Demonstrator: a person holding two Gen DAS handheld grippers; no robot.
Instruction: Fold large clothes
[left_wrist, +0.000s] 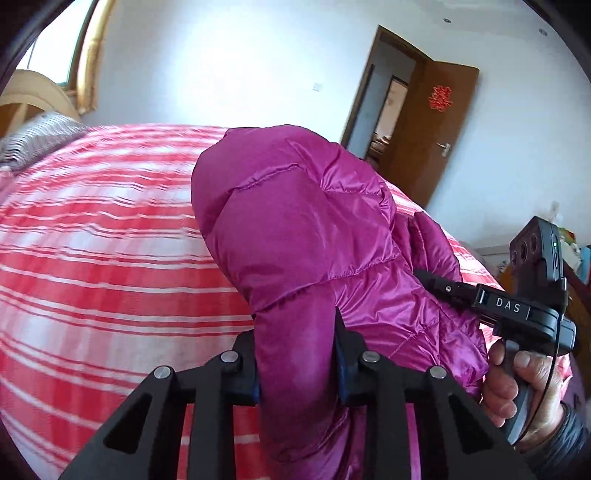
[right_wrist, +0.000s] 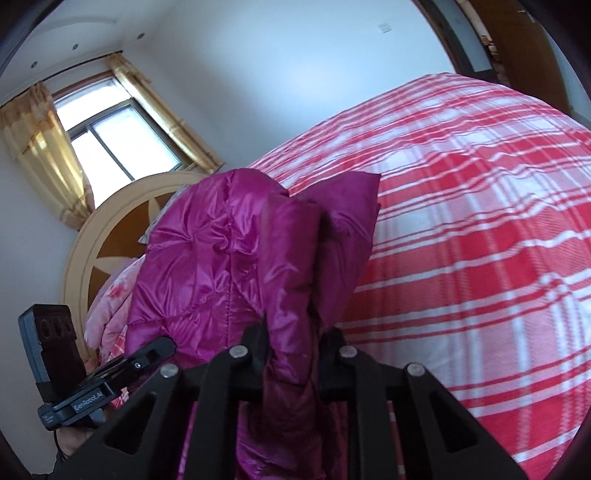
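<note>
Both tongs, left (left_wrist: 295, 354) and right (right_wrist: 291, 343), clamped on puffy, slick, light jacket (left_wrist: 295, 229); best gripped at stitched seams.

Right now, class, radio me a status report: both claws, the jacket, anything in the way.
Left claw and right claw both shut on magenta puffer jacket. Jacket bunched, raised over plaid bed cover. Nothing blocking the bed ahead.

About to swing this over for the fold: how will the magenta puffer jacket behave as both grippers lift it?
Likely floppy: the puffer jacket bulges and droops around the left gripper. Probably light for its bulk, given the puffy quilting. Its glossy shell may slip, though the right gripper pinches a thick fold.
</note>
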